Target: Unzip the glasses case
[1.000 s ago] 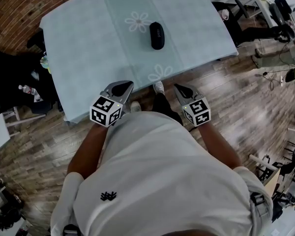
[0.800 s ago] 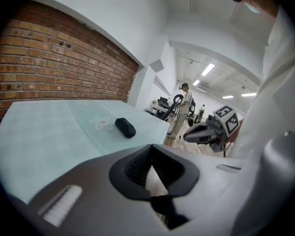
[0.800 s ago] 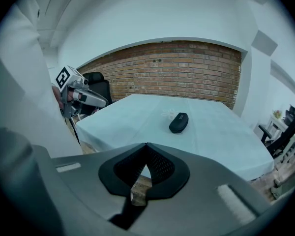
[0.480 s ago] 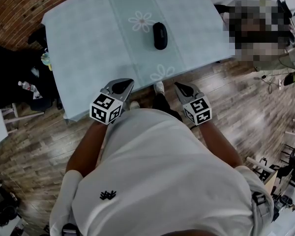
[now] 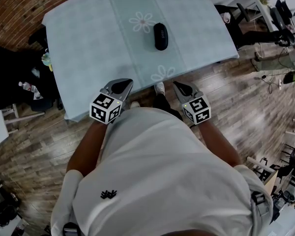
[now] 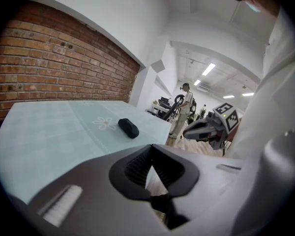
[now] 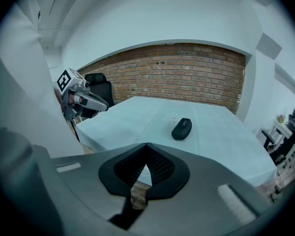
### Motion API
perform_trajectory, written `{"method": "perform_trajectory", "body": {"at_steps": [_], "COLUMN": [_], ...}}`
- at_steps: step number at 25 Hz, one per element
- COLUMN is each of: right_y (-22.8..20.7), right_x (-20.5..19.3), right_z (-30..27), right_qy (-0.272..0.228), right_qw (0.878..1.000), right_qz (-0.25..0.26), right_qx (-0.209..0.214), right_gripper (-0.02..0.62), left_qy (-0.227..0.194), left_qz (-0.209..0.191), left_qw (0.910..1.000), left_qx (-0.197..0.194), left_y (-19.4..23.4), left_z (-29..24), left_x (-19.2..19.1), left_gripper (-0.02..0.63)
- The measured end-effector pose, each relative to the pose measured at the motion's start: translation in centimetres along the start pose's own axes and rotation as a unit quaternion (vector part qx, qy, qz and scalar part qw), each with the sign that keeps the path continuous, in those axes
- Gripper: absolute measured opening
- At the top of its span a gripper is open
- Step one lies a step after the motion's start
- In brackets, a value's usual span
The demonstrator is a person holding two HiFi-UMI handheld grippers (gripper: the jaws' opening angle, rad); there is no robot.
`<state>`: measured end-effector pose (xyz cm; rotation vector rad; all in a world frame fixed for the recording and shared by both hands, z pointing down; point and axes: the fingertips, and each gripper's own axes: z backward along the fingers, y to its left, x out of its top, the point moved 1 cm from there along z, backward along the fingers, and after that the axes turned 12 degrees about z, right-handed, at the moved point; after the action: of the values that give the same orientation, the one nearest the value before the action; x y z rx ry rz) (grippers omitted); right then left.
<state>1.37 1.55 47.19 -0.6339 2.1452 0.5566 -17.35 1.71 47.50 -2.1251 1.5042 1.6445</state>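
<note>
Left hand-held gripper point(image 5: 125, 85) and right hand-held gripper point(image 5: 180, 86), both pressed together empty, hang well apart from the glasses case point(image 5: 160, 36) on the table point(image 5: 88, 58); its zip pull, too small to see, may slip a pinch.

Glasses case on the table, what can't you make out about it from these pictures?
- Zip and pull of the black oval glasses case: too small in every view.
- Pale print on its top: too small to read, head view.
- Its underside: hidden against the pale blue tablecloth.
</note>
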Motion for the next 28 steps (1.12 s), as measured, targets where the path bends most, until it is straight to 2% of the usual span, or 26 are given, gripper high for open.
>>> {"method": "perform_trajectory", "body": {"at_steps": [16,28], "right_y": [0.2,-1.1], "right_x": [-0.6,-0.4], "right_z": [0.3,-0.3], "right_qy": [0.002,0.002], "right_qw": [1.0,1.0], "right_qz": [-0.005,0.008], "right_qx": [0.0,0.018], "right_gripper": [0.0,0.0], "left_qy": [0.009,0.004], "left_qz": [0.003,0.013], "left_qw": [1.0,0.9998], "left_qx": [-0.002,0.013], "left_y": [-0.2,0.0], "left_z": [-0.5,-0.9], "left_x": [-0.9,-0.7], "left_gripper": [0.055,0.055]}}
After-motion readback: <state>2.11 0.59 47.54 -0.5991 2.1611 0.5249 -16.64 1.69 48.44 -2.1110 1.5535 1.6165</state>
